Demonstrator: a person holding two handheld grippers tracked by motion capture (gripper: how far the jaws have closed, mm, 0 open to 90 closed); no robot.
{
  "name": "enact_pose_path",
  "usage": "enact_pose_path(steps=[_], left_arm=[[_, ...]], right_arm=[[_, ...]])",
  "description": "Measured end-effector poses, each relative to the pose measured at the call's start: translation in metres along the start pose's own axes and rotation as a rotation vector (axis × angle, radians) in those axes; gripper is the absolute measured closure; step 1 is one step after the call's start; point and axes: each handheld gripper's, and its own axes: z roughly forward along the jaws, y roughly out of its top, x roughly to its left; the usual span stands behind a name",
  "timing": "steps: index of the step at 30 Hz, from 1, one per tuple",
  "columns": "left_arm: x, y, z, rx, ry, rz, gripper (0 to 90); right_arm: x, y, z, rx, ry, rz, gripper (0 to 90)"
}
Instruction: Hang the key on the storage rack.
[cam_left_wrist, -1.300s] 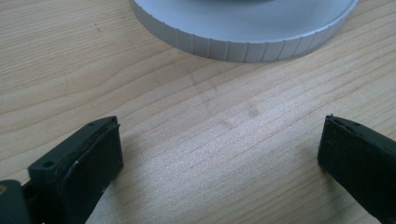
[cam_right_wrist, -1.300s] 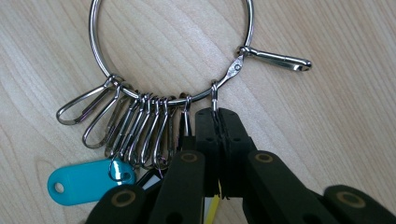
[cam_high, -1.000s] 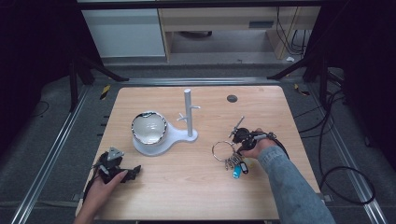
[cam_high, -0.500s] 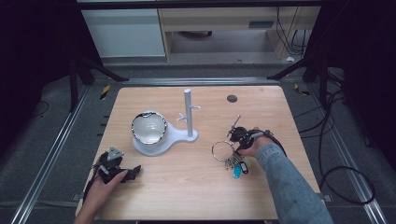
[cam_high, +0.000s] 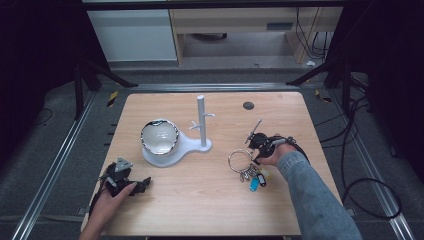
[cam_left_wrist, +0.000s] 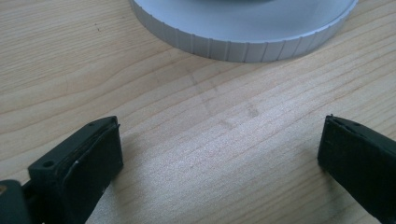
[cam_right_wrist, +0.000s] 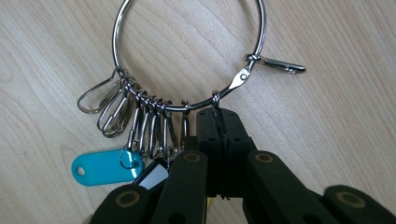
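1. Keys: the key ring (cam_right_wrist: 189, 56) lies flat on the bench (cam_high: 210, 205), right of the white stand (cam_high: 201, 121) and well apart from it. Snap hooks and a teal tag (cam_right_wrist: 105, 166) are bunched along its near-left arc.
2. Grip: the right gripper (cam_right_wrist: 218, 122) has its fingers (cam_right_wrist: 208, 140) pressed together at the ring's near edge, apparently pinching the wire or a small loop on it. The contact point is partly hidden by the fingers, so how much metal they hold is hard to tell.
3. Step in hand: I judge this as the grasp, just made; the ring rests on the wood, not yet lifted.
4. Idle side: the left gripper (cam_high: 122, 181) sits on the bench near the front-left corner, fingers (cam_left_wrist: 88, 156) spread wide with nothing between them, facing the rim of the stand's base (cam_left_wrist: 243, 39).
5. Next move: likely a lift and a carry toward the stand, to hang the ring over a peg (cam_high: 195, 125).
6. What it calls for: a firm pinch, since thin wire can slip or swivel; a slow rise so the hooks do not swing; and turning the ring's opening to meet the peg tip.
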Motion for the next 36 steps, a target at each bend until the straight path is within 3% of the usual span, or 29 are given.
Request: enact_pose_path(steps=[15, 36], left_arm=[[0.0, 0.0, 0.0, 0.0, -0.001, 0.002, 0.0], [0.0, 0.0, 0.0, -0.001, -0.001, 0.004, 0.0]], right_arm=[[0.004, 0.014, -0.038, -0.047, -0.013, -0.02, 89.0], [0.006, 0.048, -0.092, -0.035, -0.037, -0.066, 89.0]])
